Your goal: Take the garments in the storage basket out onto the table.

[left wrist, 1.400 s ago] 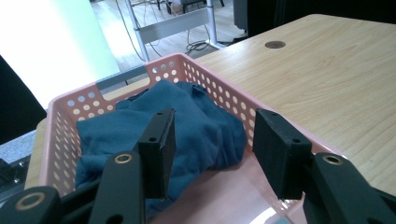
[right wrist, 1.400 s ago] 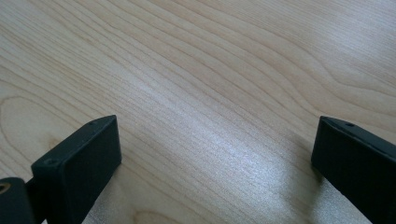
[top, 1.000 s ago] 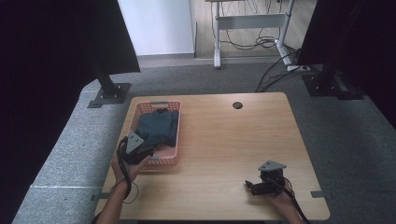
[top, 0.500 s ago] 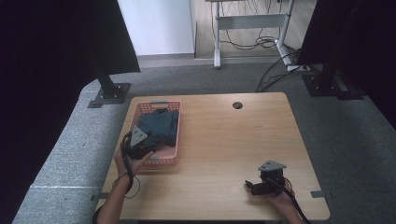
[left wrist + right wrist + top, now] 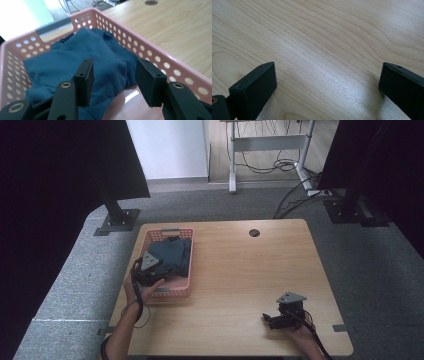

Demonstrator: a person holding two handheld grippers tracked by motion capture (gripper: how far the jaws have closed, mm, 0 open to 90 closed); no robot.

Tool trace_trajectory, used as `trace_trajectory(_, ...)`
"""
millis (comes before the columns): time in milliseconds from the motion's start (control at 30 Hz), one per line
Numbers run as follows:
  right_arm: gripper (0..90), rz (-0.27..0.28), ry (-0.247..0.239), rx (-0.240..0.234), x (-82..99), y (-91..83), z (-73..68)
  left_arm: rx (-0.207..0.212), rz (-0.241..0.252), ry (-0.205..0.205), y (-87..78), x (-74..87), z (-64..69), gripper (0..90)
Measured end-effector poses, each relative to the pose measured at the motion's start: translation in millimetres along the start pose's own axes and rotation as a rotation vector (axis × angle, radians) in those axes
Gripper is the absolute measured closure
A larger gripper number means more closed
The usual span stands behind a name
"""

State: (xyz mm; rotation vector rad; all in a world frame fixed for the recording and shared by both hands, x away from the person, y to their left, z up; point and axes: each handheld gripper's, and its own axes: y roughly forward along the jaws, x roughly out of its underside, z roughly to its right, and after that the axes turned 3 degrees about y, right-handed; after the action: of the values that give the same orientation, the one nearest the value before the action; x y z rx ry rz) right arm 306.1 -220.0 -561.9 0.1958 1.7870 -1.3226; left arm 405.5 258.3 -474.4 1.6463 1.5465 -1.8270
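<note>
Currently the left gripper (image 5: 113, 80) hangs over the near end of the pink basket (image 5: 160, 60), jaws apart with nothing clamped; the blue garment (image 5: 75, 60) lies crumpled in the basket just ahead of and below the pads, not touching them. Right gripper (image 5: 272, 321), jaws spread wide and empty, rests low over the bare wooden table (image 5: 240, 270), well apart from the basket. No readable writing or label on cloth or basket.

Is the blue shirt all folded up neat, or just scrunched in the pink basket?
Scrunched. The blue shirt lies in a bumpy, wrinkled heap inside the pink basket, with no flat folds.
</note>
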Motion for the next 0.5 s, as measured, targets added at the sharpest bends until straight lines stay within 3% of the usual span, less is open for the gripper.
trace_trajectory(333,0.9,0.0,0.0,0.0,0.0,0.0,0.0,0.026,-0.065,0.003,10.1,-5.8,-1.3,49.2)
trace_trajectory(500,0.9,0.0,0.0,0.0,0.0,0.0,0.0,0.033,-0.102,0.026,13.7,-10.9,-0.6,49.4)
